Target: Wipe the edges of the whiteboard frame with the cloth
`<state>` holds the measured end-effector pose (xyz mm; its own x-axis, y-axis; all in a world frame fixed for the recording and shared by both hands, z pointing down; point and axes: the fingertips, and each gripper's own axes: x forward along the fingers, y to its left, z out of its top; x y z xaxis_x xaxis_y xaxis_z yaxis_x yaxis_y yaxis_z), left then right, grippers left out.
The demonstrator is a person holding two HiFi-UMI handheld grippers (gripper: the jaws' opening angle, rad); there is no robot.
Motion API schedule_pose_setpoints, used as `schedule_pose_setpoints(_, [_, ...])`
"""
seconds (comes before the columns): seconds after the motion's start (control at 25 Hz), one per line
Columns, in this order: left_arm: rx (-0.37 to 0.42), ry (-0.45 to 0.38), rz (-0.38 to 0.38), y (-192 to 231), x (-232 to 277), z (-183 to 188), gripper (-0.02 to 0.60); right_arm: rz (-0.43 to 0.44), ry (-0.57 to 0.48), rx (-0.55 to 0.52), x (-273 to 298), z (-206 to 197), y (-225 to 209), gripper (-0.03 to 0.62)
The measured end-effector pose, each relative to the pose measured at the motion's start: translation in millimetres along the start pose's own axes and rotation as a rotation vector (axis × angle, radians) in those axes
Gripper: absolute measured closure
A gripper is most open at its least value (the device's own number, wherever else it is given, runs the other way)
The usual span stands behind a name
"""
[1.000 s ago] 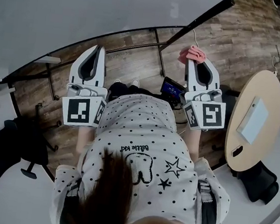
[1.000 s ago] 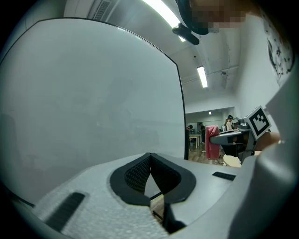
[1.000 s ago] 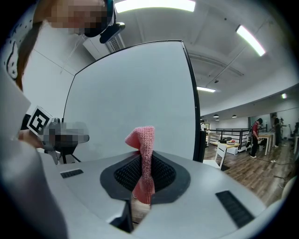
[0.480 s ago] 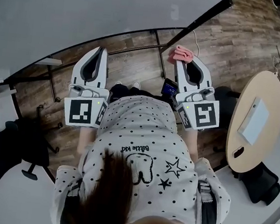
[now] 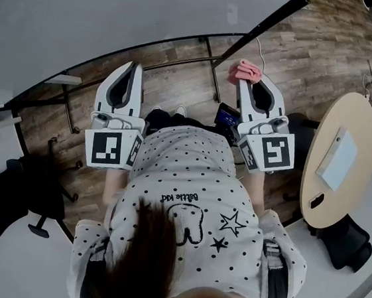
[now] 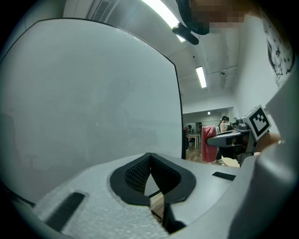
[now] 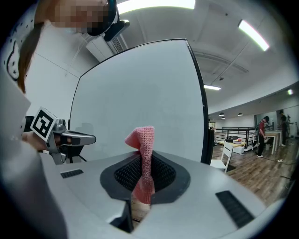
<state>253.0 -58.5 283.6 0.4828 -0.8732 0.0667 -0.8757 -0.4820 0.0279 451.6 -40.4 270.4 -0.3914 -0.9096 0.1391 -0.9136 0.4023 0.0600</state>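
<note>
1. Pink knitted cloth (image 5: 246,70), soft, with a ribbed weave. It is pinched upright in my right claw (image 5: 254,80), which is clenched on it. A folded end stands up above the tips. The right gripper view shows the knit clearly (image 7: 142,158) between the black cross-hatched pads of that claw (image 7: 145,162). The head view shows only a pink bunch just beside the frame, and I cannot tell whether it touches.

2. Whiteboard, a smooth matt white panel (image 5: 121,11) with a thin black frame (image 5: 267,24). In the right gripper view the panel (image 7: 140,88) fills the middle and the frame edge (image 7: 200,93) runs down just right of the cloth. In the left gripper view the frame (image 6: 179,107) sits further right.

3. Left claw (image 5: 132,67), a grey moulded shell, points at the panel. Its jaws are closed tip to tip (image 6: 150,156) with nothing between them. The left gripper view alone shows the panel's faint smudges (image 6: 84,93).

4. Black-and-white square marker cube (image 5: 109,148) on the left claw, and another (image 5: 276,152) on the right. Neither bears readable text.

5. White polka-dot top (image 5: 193,206) with a tooth and stars drawn on it. The lettering is too small to read for sure.

6. Brown wood-plank floor (image 5: 317,53).

7. Round pale wooden desk (image 5: 327,194) at the right, carrying a pale flat rectangle (image 5: 337,159).

8. Black office chair (image 5: 0,197) at the left.
</note>
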Motion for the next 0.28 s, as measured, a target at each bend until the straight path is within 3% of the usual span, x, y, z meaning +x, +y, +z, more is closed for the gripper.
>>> schedule_pose_setpoints(0.28, [0.005,0.0,-0.006,-7.4,-0.2,-3.1,0.566,-0.02,0.003,0.002,-9.3,-4.7,-9.1,0.56])
